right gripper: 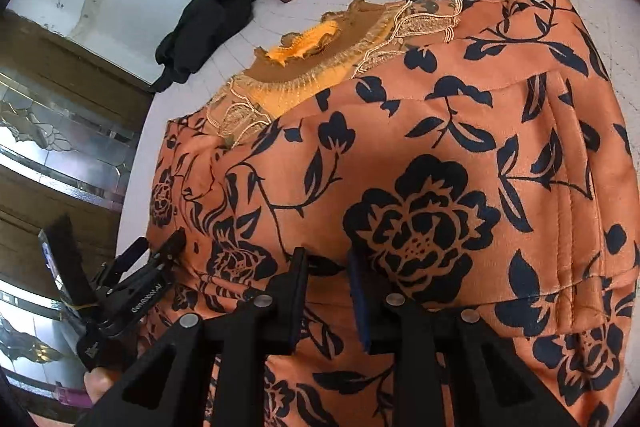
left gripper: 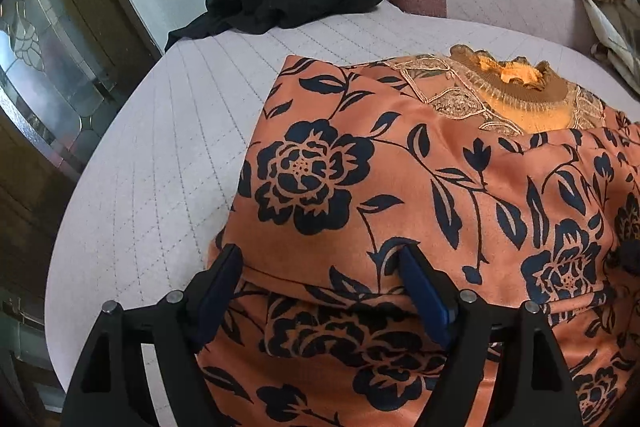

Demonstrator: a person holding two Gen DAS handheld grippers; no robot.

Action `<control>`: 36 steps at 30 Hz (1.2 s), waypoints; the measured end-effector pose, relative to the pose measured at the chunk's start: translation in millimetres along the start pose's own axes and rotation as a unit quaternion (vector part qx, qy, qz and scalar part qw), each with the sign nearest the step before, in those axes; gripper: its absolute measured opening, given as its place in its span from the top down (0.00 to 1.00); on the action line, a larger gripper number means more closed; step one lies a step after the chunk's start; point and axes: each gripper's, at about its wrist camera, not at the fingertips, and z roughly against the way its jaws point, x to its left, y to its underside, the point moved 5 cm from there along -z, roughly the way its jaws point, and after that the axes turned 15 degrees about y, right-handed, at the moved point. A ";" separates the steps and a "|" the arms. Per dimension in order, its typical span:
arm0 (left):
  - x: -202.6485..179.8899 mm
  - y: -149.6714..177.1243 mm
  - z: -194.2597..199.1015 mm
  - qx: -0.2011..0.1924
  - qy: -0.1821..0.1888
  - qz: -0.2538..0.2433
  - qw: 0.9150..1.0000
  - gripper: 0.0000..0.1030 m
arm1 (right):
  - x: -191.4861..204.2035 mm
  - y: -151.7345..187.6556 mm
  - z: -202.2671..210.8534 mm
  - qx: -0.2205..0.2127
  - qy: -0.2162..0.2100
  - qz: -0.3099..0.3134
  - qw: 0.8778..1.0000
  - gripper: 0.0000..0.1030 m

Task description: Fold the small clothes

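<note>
While the left gripper [left gripper: 320, 261] sits spread over the floral top [left gripper: 400, 167] on the sofa [left gripper: 160, 147], the fold looks mid-way. Right gripper [right gripper: 326, 259], 6 o'clock, nearly closed; grip unclear. Next: pinch hem, carry toward 12.

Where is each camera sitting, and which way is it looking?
Left wrist: on the left gripper, facing forward over the orange floral garment toward the black cloth; its open fingers show.
Right wrist: on the right gripper, same direction; its fingers and the left gripper show.
Both share the garment, its collar, and the bed.
</note>
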 end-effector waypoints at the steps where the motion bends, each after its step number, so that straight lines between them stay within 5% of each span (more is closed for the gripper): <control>1: 1.8 -0.1 0.2 0.001 0.006 0.007 1.000 0.21 | -0.3 -0.7 1.3 -0.001 -0.007 -0.004 1.000 0.76; 10: 21.1 17.9 19.4 -0.009 0.022 0.042 0.999 0.21 | -11.0 0.4 37.8 -0.047 0.009 0.002 0.999 0.74; 13: 17.3 40.2 33.1 0.000 0.047 0.037 0.998 0.21 | -16.0 17.1 46.7 -0.045 0.019 -0.009 0.999 0.26; 18: -1.0 86.4 59.4 0.017 0.085 0.002 0.996 0.21 | -22.0 72.9 63.1 -0.059 0.027 -0.004 0.998 0.28; 20: -7.7 107.8 65.4 0.024 0.065 -0.020 0.997 0.21 | -27.4 98.3 60.6 -0.045 0.047 0.004 0.998 0.41; 22: -11.9 135.3 75.3 0.022 0.051 -0.034 0.998 0.21 | -32.9 130.3 55.1 -0.033 0.085 0.028 0.995 0.64; 29: -13.2 189.6 110.0 0.012 0.040 -0.047 0.998 0.18 | -33.4 201.6 82.6 -0.057 0.125 0.093 0.986 0.64; 36: 5.5 225.6 135.7 0.043 0.060 -0.019 0.997 0.18 | -50.4 254.5 102.1 -0.009 0.101 0.096 0.990 0.64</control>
